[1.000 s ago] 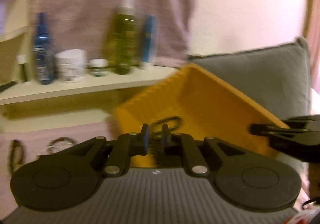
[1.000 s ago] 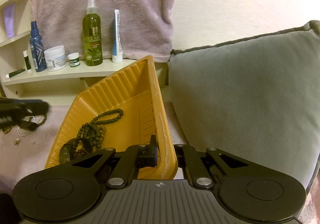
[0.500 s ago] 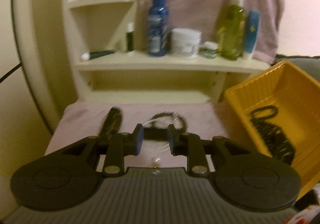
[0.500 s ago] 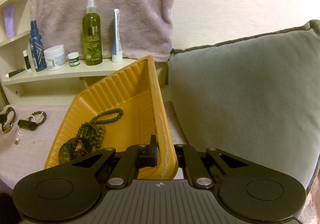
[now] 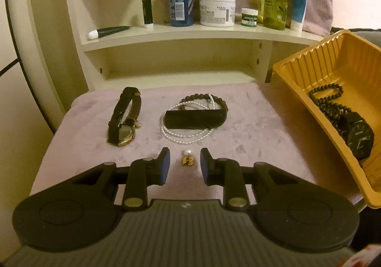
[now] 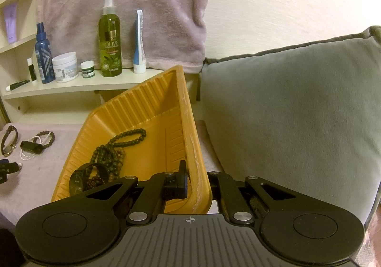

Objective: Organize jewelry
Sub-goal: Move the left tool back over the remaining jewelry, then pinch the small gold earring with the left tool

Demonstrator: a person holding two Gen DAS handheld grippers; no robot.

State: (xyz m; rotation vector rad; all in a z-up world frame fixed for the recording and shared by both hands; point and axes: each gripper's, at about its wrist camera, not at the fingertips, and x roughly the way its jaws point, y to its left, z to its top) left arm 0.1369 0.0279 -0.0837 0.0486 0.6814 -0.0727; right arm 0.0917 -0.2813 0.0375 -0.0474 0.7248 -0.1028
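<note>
Left tongs [image 5: 184, 164]: jaws narrowly parted, just opened a little, empty, a small gold-and-pearl earring [image 5: 187, 158] lying between the tips on the mauve plush counter [image 5: 250, 129]; beyond it a pearl strand [image 5: 183, 135] under a black bar-shaped case [image 5: 195, 119] with a dark bead bracelet [image 5: 215, 100], and a gold-cased watch [image 5: 123, 119] on a dark strap to the left. Right tongs [image 6: 196, 182]: clamped on the rim of a tilted yellow ribbed tray [image 6: 152, 110], which holds dark bead strands [image 6: 119, 145] and a black watch [image 6: 82, 179].
</note>
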